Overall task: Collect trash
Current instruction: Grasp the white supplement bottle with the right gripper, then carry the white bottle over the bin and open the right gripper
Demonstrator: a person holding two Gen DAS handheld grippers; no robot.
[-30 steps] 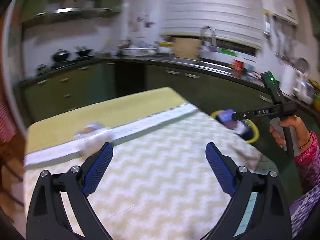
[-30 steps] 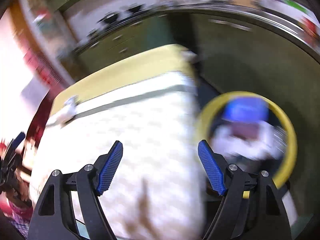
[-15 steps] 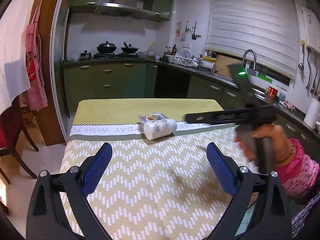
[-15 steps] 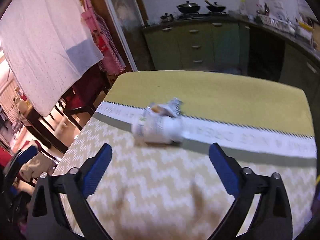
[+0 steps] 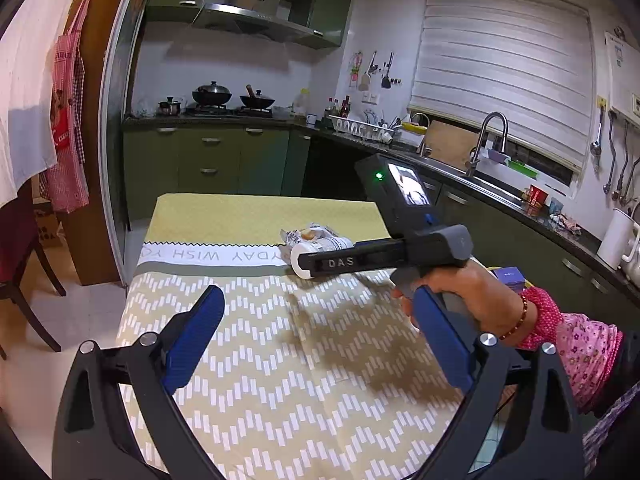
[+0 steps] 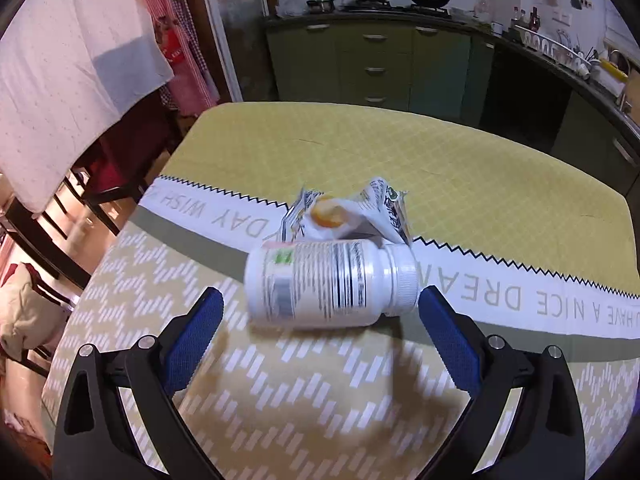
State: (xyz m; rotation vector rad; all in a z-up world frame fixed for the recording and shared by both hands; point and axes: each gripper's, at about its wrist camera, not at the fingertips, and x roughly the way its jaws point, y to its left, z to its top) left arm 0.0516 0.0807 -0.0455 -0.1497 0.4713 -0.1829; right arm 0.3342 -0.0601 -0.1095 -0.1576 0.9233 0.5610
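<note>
Right tongs gape empty just short of the bottle; straddle its middle, avoiding the wrapper behind it. Left tongs also spread, idle.

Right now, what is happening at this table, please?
A person is clearing trash from a table with a handheld gripper in each hand. The right gripper, jaws wide open and empty, is lined up on a white plastic bottle lying on its side. A crumpled wrapper lies just behind the bottle. The left gripper is open too and holds nothing, back from both items.
</note>
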